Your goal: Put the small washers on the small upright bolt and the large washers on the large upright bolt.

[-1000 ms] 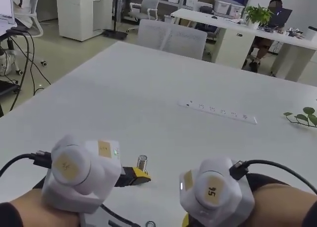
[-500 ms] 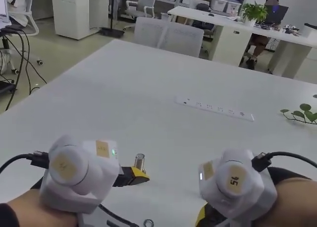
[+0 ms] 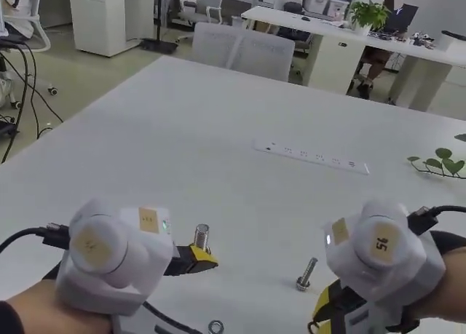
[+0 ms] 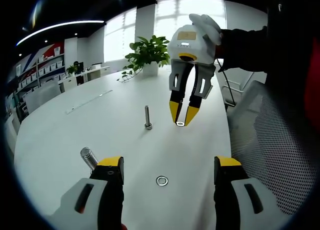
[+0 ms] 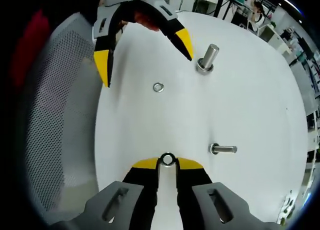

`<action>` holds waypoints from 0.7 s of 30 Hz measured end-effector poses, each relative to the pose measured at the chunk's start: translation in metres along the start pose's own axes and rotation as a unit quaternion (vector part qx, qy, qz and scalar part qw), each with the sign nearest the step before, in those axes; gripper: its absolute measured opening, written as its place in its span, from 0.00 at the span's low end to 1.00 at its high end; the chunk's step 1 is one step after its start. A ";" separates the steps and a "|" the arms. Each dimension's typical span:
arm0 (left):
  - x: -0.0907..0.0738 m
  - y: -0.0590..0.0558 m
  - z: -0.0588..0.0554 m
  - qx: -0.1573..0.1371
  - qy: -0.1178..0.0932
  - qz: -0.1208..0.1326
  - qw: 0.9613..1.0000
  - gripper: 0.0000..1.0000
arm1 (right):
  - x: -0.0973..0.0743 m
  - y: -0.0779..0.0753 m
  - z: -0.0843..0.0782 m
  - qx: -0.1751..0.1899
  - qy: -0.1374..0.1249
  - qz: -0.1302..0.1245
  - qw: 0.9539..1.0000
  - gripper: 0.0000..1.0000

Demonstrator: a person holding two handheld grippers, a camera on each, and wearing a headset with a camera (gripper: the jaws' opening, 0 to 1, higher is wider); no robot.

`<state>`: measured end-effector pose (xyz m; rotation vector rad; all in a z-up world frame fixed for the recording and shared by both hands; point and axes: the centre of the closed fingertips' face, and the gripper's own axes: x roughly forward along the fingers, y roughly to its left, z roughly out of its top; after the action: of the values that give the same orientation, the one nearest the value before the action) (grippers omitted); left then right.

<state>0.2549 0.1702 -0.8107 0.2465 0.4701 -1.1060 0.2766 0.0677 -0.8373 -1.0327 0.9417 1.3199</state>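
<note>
Clenched on a small washer [image 5: 168,158] at bottom centre of their view, the right tongs [image 5: 168,164] hold it ready for the small upright bolt [image 5: 222,149] at lower right; the released left tongs [image 4: 169,162] hang over a second washer [image 4: 161,180].

Matt white table [image 3: 218,116]; shiny metal large bolt [image 5: 206,57], small bolt [image 5: 223,149], washer [image 5: 158,86].

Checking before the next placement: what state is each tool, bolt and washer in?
Left tool: open, empty.
Right tool: shut on held washer.
Loose washer: lying flat on table.
Large bolt: upright.
Small bolt: upright.
</note>
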 end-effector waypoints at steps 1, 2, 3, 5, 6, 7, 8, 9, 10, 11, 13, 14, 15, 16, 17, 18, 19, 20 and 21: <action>0.000 0.000 0.000 0.000 0.000 0.000 1.000 0.73 | -0.003 -0.002 -0.002 0.003 0.001 -0.001 1.000 0.13; 0.000 0.000 0.000 0.000 0.000 0.000 1.000 0.73 | -0.004 -0.004 -0.004 0.004 0.001 -0.003 1.000 0.13; 0.000 0.000 -0.001 0.000 0.001 0.000 1.000 0.73 | -0.007 -0.006 -0.006 0.006 0.002 -0.007 1.000 0.13; 0.000 0.000 -0.001 -0.001 0.001 -0.001 1.000 0.73 | -0.011 -0.009 -0.009 0.009 0.004 -0.010 1.000 0.13; 0.000 0.000 -0.001 -0.001 0.001 -0.001 1.000 0.73 | -0.013 -0.012 -0.011 0.010 0.004 -0.013 1.000 0.13; 0.001 -0.001 -0.001 0.000 0.002 -0.002 1.000 0.73 | -0.015 -0.015 -0.013 0.012 0.005 -0.016 1.000 0.13; 0.001 -0.001 -0.001 0.000 0.003 -0.002 1.000 0.73 | -0.017 -0.016 -0.014 0.012 0.005 -0.017 1.000 0.13; 0.001 -0.001 -0.001 -0.001 0.003 -0.003 1.000 0.73 | -0.018 -0.017 -0.015 0.014 0.006 -0.019 1.000 0.13; 0.001 -0.001 -0.002 0.000 0.004 -0.003 1.000 0.73 | -0.020 -0.019 -0.016 0.014 0.007 -0.021 1.000 0.13; 0.001 -0.001 -0.002 -0.001 0.004 -0.003 1.000 0.73 | -0.022 -0.022 -0.017 0.014 0.007 -0.024 1.000 0.13; 0.001 -0.001 -0.002 -0.002 0.005 -0.003 1.000 0.73 | -0.025 -0.025 -0.018 0.015 0.007 -0.027 0.999 0.13; 0.001 -0.001 -0.003 -0.001 0.006 -0.003 1.000 0.73 | -0.027 -0.028 -0.018 0.014 0.007 -0.031 0.999 0.13; 0.002 -0.001 -0.003 -0.001 0.007 -0.003 1.000 0.73 | -0.028 -0.029 -0.019 0.015 0.007 -0.032 0.999 0.13; 0.002 -0.002 -0.004 -0.002 0.007 -0.004 1.000 0.73 | -0.030 -0.031 -0.019 0.014 0.009 -0.034 0.999 0.13; 0.002 -0.002 -0.004 -0.002 0.007 -0.004 1.000 0.73 | -0.031 -0.032 -0.019 0.012 0.008 -0.035 0.999 0.13; 0.002 -0.002 -0.004 -0.002 0.008 -0.004 1.000 0.73 | -0.033 -0.034 -0.018 0.012 0.008 -0.037 0.999 0.13; 0.002 -0.002 -0.004 -0.002 0.008 -0.004 1.000 0.73 | -0.033 -0.036 -0.018 0.012 0.008 -0.037 0.999 0.13; 0.002 -0.002 -0.004 -0.003 0.008 -0.004 1.000 0.73 | -0.035 -0.038 -0.018 0.009 0.009 -0.040 0.999 0.13; 0.002 -0.002 -0.004 -0.003 0.008 -0.004 1.000 0.73 | -0.036 -0.040 -0.017 0.008 0.010 -0.041 0.999 0.13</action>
<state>0.2530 0.1699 -0.8151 0.2495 0.4894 -1.1114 0.3152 0.0416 -0.8063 -1.0636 0.9140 1.2341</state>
